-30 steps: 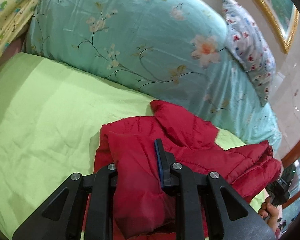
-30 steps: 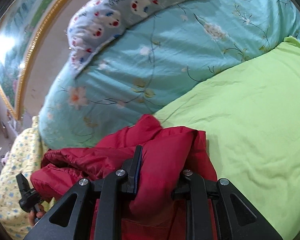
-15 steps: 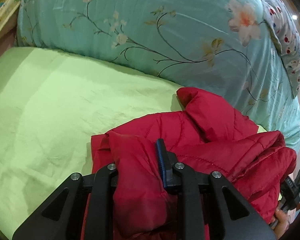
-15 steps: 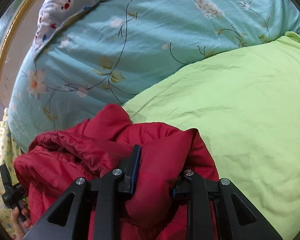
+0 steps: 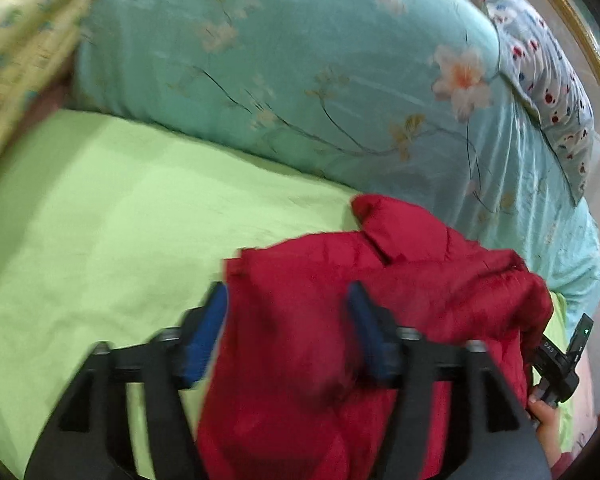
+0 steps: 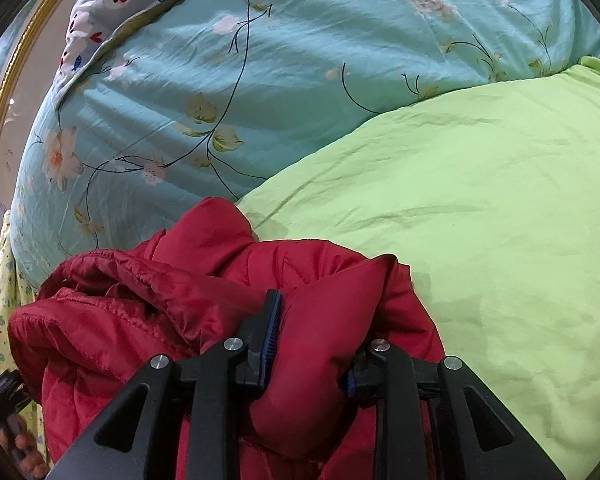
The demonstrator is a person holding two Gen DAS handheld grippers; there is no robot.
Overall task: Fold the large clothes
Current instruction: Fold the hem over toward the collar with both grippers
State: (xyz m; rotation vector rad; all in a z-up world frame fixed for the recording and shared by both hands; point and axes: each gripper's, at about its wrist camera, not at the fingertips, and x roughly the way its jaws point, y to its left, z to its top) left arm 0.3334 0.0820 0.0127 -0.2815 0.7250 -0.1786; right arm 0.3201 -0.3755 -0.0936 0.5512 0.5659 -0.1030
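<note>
A puffy red quilted jacket [image 5: 380,292] lies bunched on the lime-green bed sheet [image 5: 120,216], just beside the teal floral duvet [image 5: 300,80]. Its long axis runs across the bed along the duvet's edge, with a pointed corner aimed at the duvet. The left hand-held gripper [image 5: 288,320] is opening, its blue pads clear of the fabric between them, probably to let the fold settle. The right hand-held gripper [image 6: 312,344] pinches a thick roll of jacket, keeping that end gathered.
</note>
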